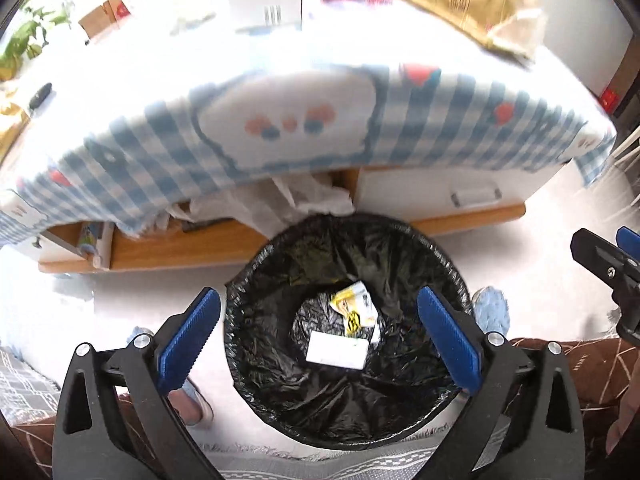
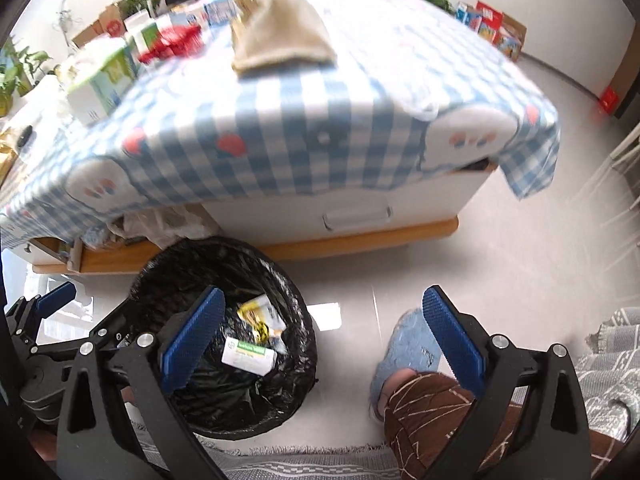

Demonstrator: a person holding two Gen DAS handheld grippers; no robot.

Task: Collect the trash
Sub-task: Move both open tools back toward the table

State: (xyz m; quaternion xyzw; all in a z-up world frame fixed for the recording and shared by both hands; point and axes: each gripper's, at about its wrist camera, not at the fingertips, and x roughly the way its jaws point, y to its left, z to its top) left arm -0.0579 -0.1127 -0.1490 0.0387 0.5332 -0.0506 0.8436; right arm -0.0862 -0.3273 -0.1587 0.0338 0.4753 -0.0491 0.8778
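A blue checked tablecloth [image 2: 304, 120] drapes the low table [image 2: 360, 208]; a fuzzy blue slipper [image 2: 404, 344] rests on the floor.

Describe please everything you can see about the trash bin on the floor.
The trash bin is round and open-topped, lined with a crinkled, glossy black plastic bag folded over its rim. It stands upright on the pale floor, just in front of the low table's wooden base. At its bottom lie a small white box and a crumpled yellow-and-white wrapper, the two overlapping. No gripper touches it.
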